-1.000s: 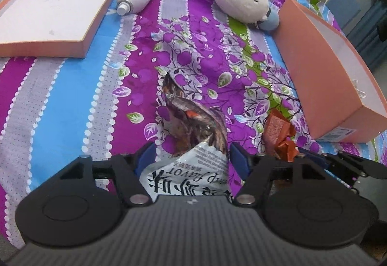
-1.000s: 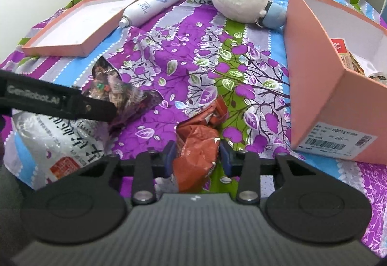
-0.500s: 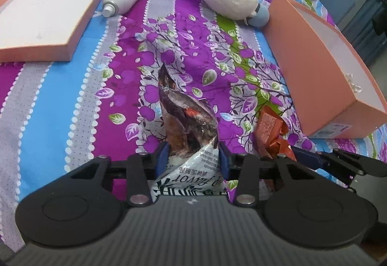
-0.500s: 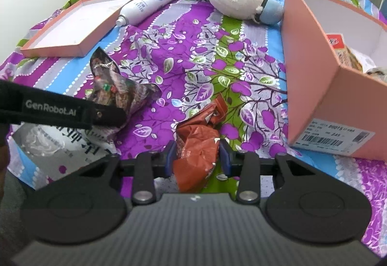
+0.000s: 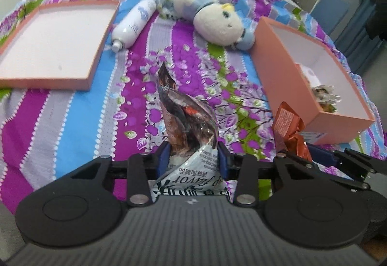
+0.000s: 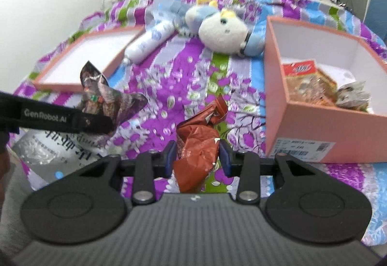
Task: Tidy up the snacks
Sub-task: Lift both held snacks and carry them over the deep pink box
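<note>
Left wrist view: left gripper [image 5: 193, 157] has its jaws clamped on the crinkled silver-and-brown foil snack bag [image 5: 187, 120], having just closed on it; the bag stands clear of the purple floral bedspread [image 5: 72, 106]. Right gripper [image 6: 197, 157] pinches the crumpled orange-red snack wrapper [image 6: 198, 145]. Both films are slick and held by a fold only, so a jerk could pull either free. Beyond, the open pink cardboard box [image 6: 321, 125] already holds snacks; its near wall could catch a trailing bag tail and tip it, spilling the contents

Both snack bags [image 5: 187, 125] newly lifted.
</note>
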Motion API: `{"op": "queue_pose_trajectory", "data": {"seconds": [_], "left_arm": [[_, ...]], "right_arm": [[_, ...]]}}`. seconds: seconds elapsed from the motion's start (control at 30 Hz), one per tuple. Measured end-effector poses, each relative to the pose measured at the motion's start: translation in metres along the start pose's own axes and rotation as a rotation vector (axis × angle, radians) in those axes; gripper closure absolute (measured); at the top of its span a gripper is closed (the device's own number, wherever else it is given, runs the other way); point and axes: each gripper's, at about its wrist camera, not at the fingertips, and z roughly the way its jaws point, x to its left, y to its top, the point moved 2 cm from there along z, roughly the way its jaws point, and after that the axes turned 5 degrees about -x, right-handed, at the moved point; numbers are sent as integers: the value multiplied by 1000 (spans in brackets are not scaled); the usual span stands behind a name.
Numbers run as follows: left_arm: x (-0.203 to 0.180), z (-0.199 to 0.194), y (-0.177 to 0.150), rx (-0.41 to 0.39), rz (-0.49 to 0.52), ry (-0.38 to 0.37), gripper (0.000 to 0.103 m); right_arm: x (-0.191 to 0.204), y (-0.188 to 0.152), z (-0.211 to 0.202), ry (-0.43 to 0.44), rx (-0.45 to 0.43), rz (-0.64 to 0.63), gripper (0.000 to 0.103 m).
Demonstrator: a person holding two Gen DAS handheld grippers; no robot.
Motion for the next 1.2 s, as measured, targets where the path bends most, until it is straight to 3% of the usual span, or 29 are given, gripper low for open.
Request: {"op": "queue_pose_trajectory", "data": {"seconds": [0.43, 0.63, 0.9, 1.2], "left_arm": [[-41, -89, 15, -115, 12, -89, 57], [-70, -105, 32, -167, 35, -145, 57], [-127, -87, 61, -171, 99, -248, 57], [-199, -9, 105, -95, 170, -354, 57]], "right_arm": [[-9, 32, -88, -32, -146, 92, 63], [-30, 50, -112, -69, -205, 115, 63], [-83, 63, -125, -163, -246, 183, 63], [-162, 80, -91, -246, -191, 210, 63]]}}
